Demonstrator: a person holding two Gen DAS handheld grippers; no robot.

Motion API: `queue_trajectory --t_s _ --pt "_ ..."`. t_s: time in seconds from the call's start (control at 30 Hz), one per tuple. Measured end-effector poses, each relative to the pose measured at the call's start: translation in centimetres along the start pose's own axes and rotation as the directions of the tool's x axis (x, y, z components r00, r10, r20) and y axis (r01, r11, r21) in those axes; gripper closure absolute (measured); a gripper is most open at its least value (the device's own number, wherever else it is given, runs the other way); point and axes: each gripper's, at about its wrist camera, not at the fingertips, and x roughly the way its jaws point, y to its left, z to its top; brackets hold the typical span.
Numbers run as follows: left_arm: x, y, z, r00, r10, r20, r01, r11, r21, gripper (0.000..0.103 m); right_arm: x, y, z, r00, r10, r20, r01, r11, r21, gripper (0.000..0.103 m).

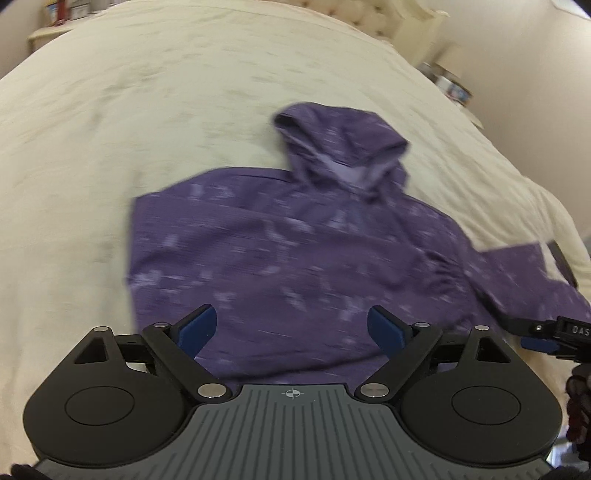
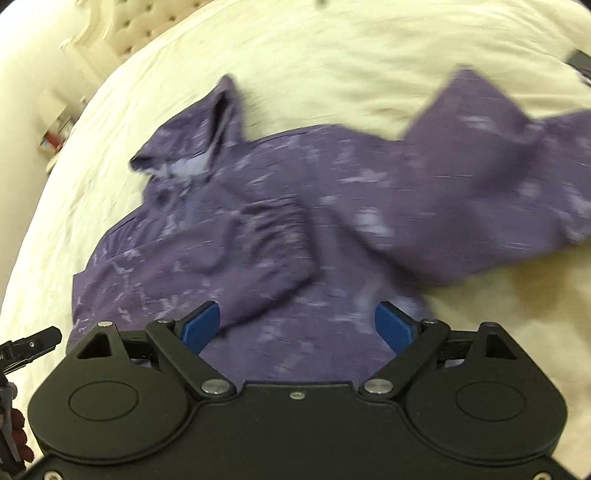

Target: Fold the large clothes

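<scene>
Cream bedding [image 1: 110, 147] is spreading under everything, and a purple hoodie [image 1: 295, 251] is lying flat on it, chest up. Nearest in the left wrist view, the left gripper [image 1: 291, 328] is hanging over the hem, its blue pads standing wide with nothing pinched between them. Nearest in the right wrist view, the right gripper [image 2: 297, 326] is hovering over the lower body too, jaws equally wide and empty. Further out, one sleeve [image 2: 251, 258] is lying folded across the chest, while the other sleeve [image 2: 498, 177] is sticking out toward the right side of that view, away from the body. Beyond both, the hood [image 1: 340, 144] is pointing toward the tufted headboard [image 2: 147, 26], so the garment's long axis is running straight away from both claws. Judging by this, the spread sleeve is lying nearer the right gripper, which looks better placed to bring it over.
</scene>
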Motion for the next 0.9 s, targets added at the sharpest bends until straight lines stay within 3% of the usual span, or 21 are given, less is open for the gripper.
queue_trajectory --t_s 0.33,0.57,0.9 --pt "1.8 -9.8 -2.0 0.999 -0.022 -0.038 0.024 0.997 0.069 0.014 -6.6 -13.0 0.9 0.986 -0.097 0.133 0.073 0.983 0.171 0.011" --pt "2.4 -14.3 -3.3 0.999 0.0 -0.051 0.004 0.997 0.081 0.014 -8.9 -21.8 2.4 0.967 -0.166 0.193 0.104 0.949 0.298 0.011" --pt "1.4 -15.5 -4.2 0.998 0.052 -0.041 -0.05 0.997 0.06 0.014 -7.8 -26.5 5.5 0.946 -0.204 0.251 0.08 0.899 0.431 0.014"
